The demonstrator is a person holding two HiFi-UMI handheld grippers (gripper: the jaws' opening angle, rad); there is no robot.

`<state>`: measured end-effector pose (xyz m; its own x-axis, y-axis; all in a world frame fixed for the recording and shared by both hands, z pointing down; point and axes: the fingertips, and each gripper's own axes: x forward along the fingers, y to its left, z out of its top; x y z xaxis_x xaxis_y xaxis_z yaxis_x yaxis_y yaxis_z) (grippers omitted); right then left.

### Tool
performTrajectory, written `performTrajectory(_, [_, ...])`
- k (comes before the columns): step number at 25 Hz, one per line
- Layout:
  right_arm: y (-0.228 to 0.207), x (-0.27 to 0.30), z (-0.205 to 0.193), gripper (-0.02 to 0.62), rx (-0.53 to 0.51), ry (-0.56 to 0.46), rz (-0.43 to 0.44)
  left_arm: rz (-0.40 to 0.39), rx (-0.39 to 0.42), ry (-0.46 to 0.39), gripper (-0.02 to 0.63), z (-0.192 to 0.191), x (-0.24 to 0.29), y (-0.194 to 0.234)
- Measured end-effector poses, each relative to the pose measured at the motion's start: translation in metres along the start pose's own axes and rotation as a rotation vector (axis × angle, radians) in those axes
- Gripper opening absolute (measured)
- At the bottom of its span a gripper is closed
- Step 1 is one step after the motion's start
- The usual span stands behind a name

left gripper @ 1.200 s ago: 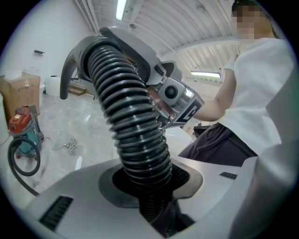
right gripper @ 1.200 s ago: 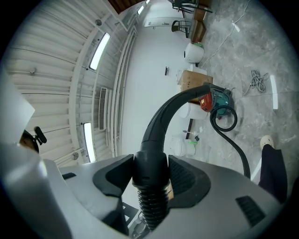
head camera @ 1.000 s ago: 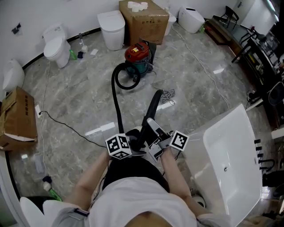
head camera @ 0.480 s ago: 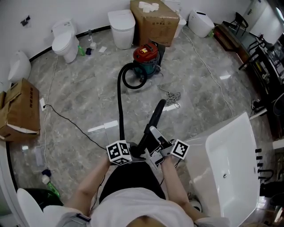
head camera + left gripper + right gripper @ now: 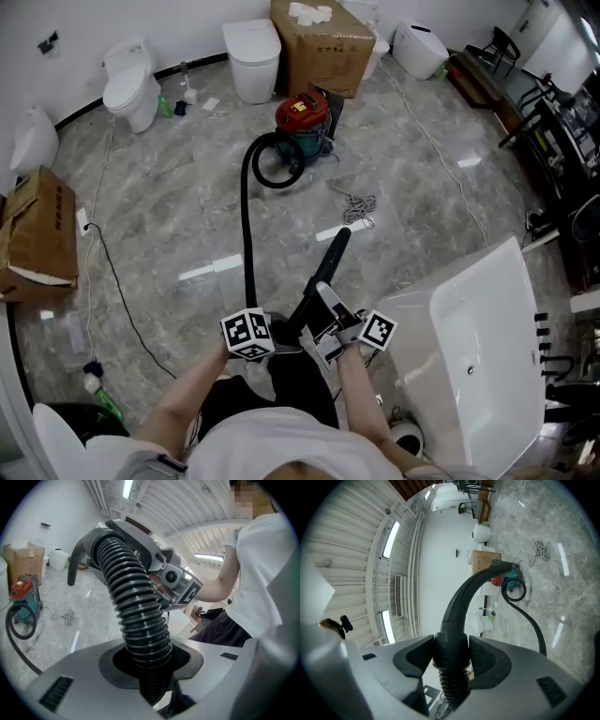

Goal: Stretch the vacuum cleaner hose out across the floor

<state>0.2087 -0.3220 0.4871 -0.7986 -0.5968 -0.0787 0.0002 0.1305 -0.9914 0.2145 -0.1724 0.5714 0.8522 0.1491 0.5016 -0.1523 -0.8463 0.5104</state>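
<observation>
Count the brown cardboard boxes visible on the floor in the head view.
2. One brown cardboard box stands by the far wall behind the red vacuum cleaner; a second brown cardboard box sits at the left edge. Others may lie outside the view.

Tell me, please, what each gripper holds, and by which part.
The vacuum hose: left gripper on its ribbed part, right gripper on its smooth cuff.
</observation>
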Motion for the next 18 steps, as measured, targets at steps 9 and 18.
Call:
performTrajectory(9, [0.016,-0.002,-0.063,0.241,-0.020,-0.039,-0.027,-0.048,0.033,0.010,0.145,-0.042,-0.033,-0.044])
performTrajectory(18, [0.041,0.006,-0.160,0.241,-0.040,-0.044,-0.002,-0.044,0.053,-0.008,0.146,-0.102,-0.080,-0.104])
